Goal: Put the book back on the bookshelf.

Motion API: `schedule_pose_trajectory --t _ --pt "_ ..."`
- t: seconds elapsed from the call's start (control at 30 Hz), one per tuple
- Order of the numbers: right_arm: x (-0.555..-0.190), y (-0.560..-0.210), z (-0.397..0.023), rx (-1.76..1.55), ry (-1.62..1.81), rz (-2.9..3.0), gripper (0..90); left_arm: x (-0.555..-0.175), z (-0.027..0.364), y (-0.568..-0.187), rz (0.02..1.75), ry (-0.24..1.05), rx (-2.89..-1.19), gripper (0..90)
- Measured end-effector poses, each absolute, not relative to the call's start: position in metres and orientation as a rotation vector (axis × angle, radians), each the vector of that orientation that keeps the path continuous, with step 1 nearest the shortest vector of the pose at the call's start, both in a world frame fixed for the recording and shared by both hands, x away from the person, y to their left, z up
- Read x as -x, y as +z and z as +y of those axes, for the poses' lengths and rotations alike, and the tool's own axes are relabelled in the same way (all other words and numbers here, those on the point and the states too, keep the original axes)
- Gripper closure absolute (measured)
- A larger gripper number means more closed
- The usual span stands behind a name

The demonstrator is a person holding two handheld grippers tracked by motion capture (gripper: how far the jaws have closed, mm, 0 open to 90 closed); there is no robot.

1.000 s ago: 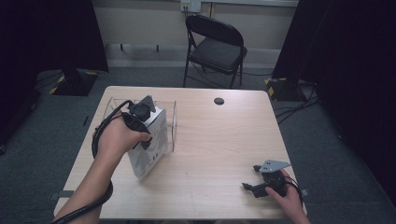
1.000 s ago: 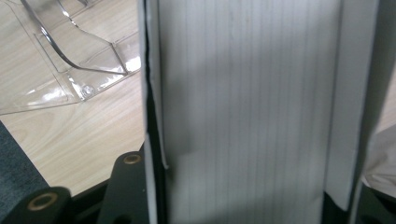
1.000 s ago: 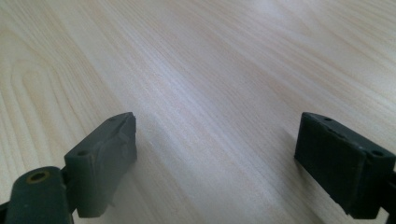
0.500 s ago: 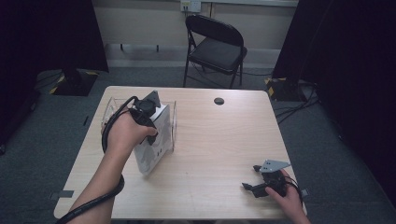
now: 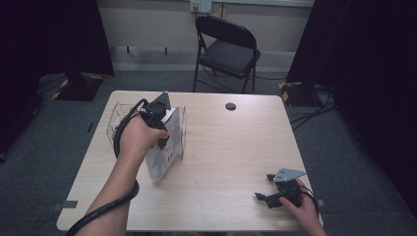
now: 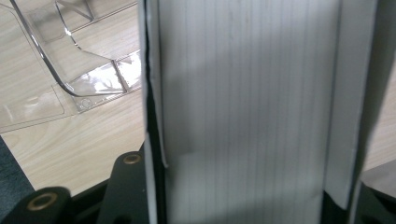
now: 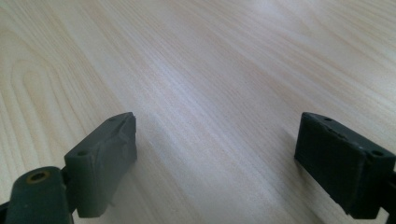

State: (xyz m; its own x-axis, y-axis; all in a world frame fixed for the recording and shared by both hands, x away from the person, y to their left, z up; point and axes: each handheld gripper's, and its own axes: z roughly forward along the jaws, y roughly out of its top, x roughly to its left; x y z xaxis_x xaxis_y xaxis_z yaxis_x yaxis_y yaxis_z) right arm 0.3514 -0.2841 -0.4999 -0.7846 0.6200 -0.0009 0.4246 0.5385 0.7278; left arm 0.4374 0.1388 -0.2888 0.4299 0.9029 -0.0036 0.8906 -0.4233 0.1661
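A tall white box (image 5: 166,158) stands tilted on the left half of the wooden table (image 5: 236,152), partly inside a clear plastic case (image 5: 114,118). My left gripper (image 5: 164,140) comes down on the box from above and is shut on it. In the left gripper view the box's white side (image 6: 243,93) runs between the two black jaws of the left gripper (image 6: 252,186), with the clear plastic case (image 6: 70,70) lying on the wood to its left. My right gripper (image 5: 264,188) rests near the table's front right corner. The right gripper (image 7: 215,158) is open over bare table (image 7: 187,56).
A small black round disc (image 5: 230,106) lies near the table's far edge. A black folding chair (image 5: 228,49) stands behind the table. Cables (image 5: 305,115) trail on the grey floor at the right, and dark curtains hang on both sides.
My left hand and the white box have shifted slightly to the right, still gripped. The right hand has not moved.
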Motion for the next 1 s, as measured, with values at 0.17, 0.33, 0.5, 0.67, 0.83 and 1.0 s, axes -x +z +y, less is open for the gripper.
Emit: schedule_pose_trajectory --t 0.17,0.33,0.5,0.67,0.83,1.0 --pt "-0.351 -0.500 -0.284 -0.874 1.087 2.519 12.0 -0.441 0.136 -0.291 1.631 0.129 -2.511 52.9" --pt "-0.351 -0.500 -0.284 -0.881 1.090 2.517 12.0 -0.441 0.132 -0.292 1.705 0.126 -2.462 52.9" --pt "-0.351 -0.500 -0.284 -0.874 1.088 2.520 12.0 -0.442 0.130 -0.291 1.747 0.108 -2.420 52.9" --pt "-0.351 -0.500 -0.284 -0.872 1.086 2.521 12.0 -0.444 0.125 -0.292 1.806 0.134 -2.396 53.0" --pt "-0.351 -0.500 -0.284 -0.875 1.088 2.520 12.0 -0.446 0.124 -0.293 1.829 0.154 -2.366 52.9" --pt "-0.351 -0.500 -0.284 -0.873 1.088 2.520 12.0 -0.448 0.122 -0.293 1.855 0.143 -2.347 52.9"
